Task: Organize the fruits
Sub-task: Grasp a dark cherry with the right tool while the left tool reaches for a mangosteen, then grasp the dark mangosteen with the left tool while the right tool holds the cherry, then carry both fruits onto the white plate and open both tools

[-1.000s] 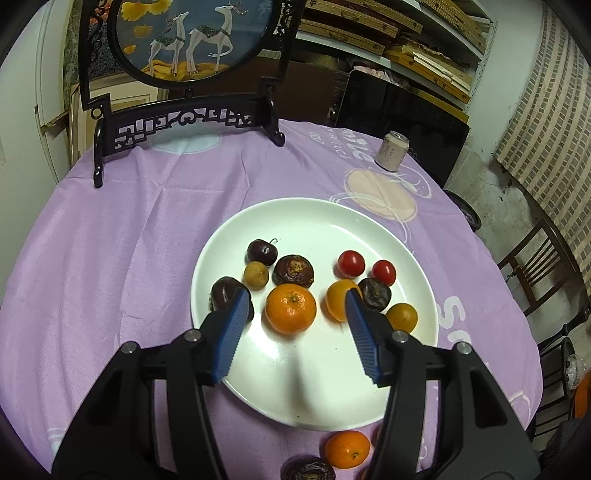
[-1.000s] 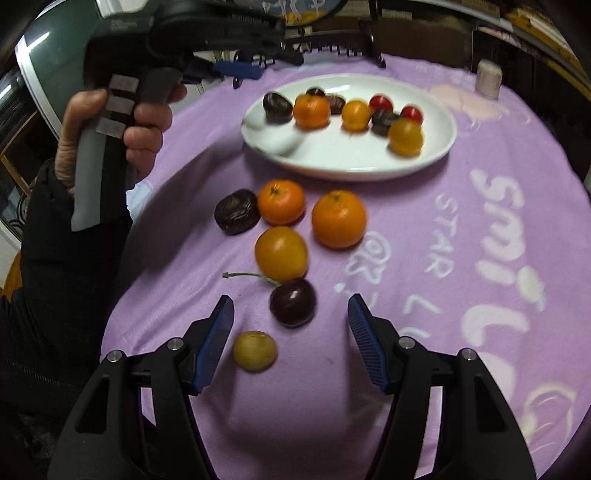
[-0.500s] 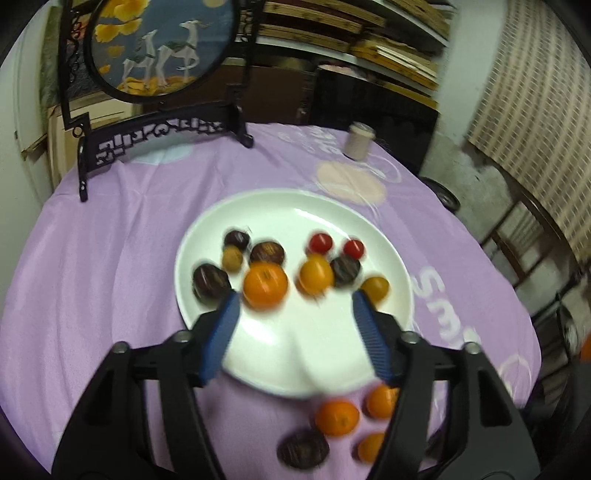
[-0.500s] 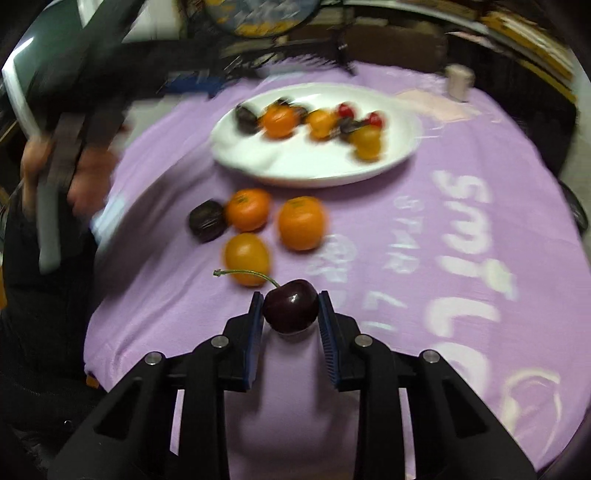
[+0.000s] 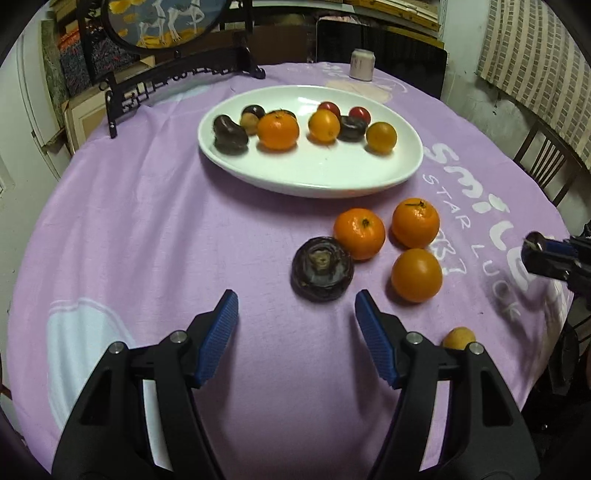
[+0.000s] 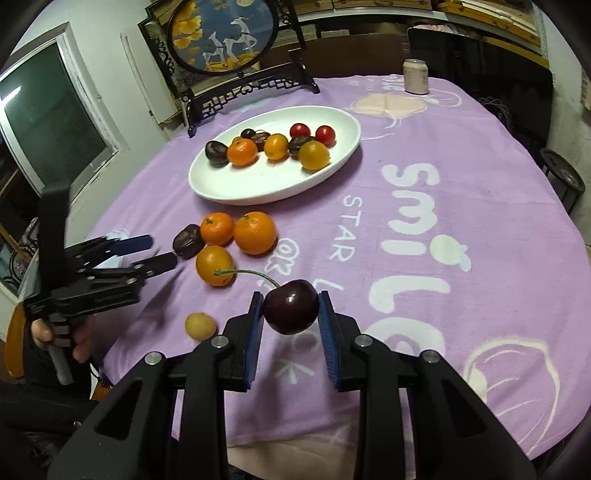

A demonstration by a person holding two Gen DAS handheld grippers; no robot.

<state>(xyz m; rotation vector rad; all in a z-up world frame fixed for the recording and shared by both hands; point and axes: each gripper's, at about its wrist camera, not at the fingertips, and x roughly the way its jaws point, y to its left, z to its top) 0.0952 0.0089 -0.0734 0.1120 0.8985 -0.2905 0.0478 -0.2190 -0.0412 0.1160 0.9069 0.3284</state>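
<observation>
Two blue pads of the right gripper (image 6: pixel 291 313) are pressed against a dark cherry (image 6: pixel 291 311), one on each side, holding it above the purple tablecloth (image 6: pixel 461 192); its long stem (image 6: pixel 247 273) arcs off to the left. Just left of those jaws a small yellow fruit (image 6: pixel 200 326) lies on the cloth. Beyond it sit a smooth orange fruit (image 6: pixel 215 265), two mandarins (image 6: pixel 255 232) touching each other, and a dark wrinkled fruit (image 6: pixel 188 240) beside them.

Over on the other side, the left gripper (image 5: pixel 295 308) has its jaws spread wide with nothing between them, low over the cloth. The dark wrinkled fruit (image 5: pixel 322 269) lies just ahead of its tips, slightly right of centre, touching one mandarin (image 5: pixel 359 233). The small yellow fruit (image 5: pixel 459 337) peeks out behind the right finger.

Further back stands a white plate (image 6: pixel 266 184) holding a mandarin, orange and yellow round fruits, two red tomatoes (image 6: pixel 325 135) and several dark fruits in a rough row. Behind the plate are a framed round picture of deer (image 6: pixel 221 35) on a black carved stand and a pale can (image 6: pixel 415 76) near the table's far edge.
</observation>
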